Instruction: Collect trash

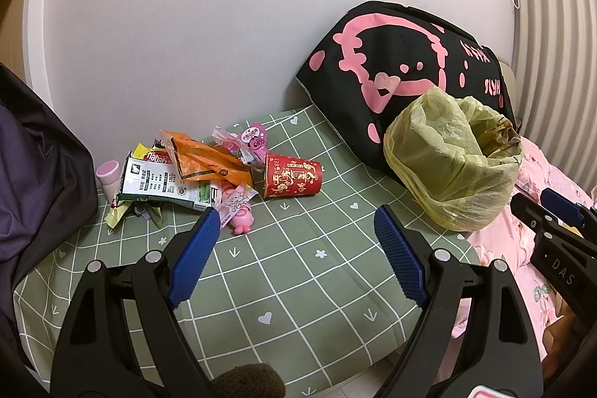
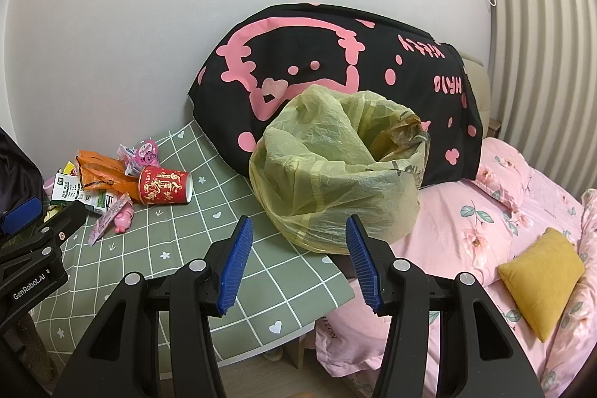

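Small table with a green grid cloth (image 1: pixel 298 267) pushed against a plain white wall (image 1: pixel 186 25), pink floral bedding (image 2: pixel 503 211) on the right, ribbed curtain far right. Trash pile (image 1: pixel 179 174) sits far left on the cloth: orange bag, milk carton, wrappers, plus a red paper cup (image 1: pixel 293 178) lying on its side. Yellow-green trash bag (image 2: pixel 335 174) stands open at the table's right edge, against a black-and-pink pillow (image 2: pixel 335 62). Left gripper (image 1: pixel 298 241) spread wide, holding nothing. Right gripper (image 2: pixel 296 248) gaping too, empty, near the bag.
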Motion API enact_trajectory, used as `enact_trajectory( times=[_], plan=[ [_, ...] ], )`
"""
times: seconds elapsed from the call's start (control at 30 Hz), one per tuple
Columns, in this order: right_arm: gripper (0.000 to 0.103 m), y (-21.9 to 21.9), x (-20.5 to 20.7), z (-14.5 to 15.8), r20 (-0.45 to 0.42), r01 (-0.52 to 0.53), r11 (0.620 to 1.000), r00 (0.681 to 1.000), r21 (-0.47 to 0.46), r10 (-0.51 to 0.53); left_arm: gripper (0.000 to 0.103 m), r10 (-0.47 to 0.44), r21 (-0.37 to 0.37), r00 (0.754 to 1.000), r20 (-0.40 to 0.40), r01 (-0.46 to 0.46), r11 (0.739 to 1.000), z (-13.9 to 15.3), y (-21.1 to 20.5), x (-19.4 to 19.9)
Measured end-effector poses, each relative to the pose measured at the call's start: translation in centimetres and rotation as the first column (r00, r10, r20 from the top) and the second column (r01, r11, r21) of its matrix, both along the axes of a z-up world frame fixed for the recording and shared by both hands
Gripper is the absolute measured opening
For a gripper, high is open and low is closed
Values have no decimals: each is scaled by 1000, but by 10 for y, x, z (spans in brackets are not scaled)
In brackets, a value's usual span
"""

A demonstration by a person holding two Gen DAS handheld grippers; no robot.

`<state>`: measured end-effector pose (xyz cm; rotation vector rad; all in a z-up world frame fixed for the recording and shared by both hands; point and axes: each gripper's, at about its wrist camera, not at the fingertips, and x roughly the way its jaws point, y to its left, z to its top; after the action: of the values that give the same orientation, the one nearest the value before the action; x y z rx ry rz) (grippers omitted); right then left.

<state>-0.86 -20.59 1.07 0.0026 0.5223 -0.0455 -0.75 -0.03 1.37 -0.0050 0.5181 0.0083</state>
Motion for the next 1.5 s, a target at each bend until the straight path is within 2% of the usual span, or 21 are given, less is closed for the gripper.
enact_trajectory(
  times=[1.5],
  plan=[
    [49, -9, 8, -3, -25, 5, 1000, 1000, -4, -5, 80, -5, -6, 1000, -9, 5, 1000, -3, -7, 4]
  ],
)
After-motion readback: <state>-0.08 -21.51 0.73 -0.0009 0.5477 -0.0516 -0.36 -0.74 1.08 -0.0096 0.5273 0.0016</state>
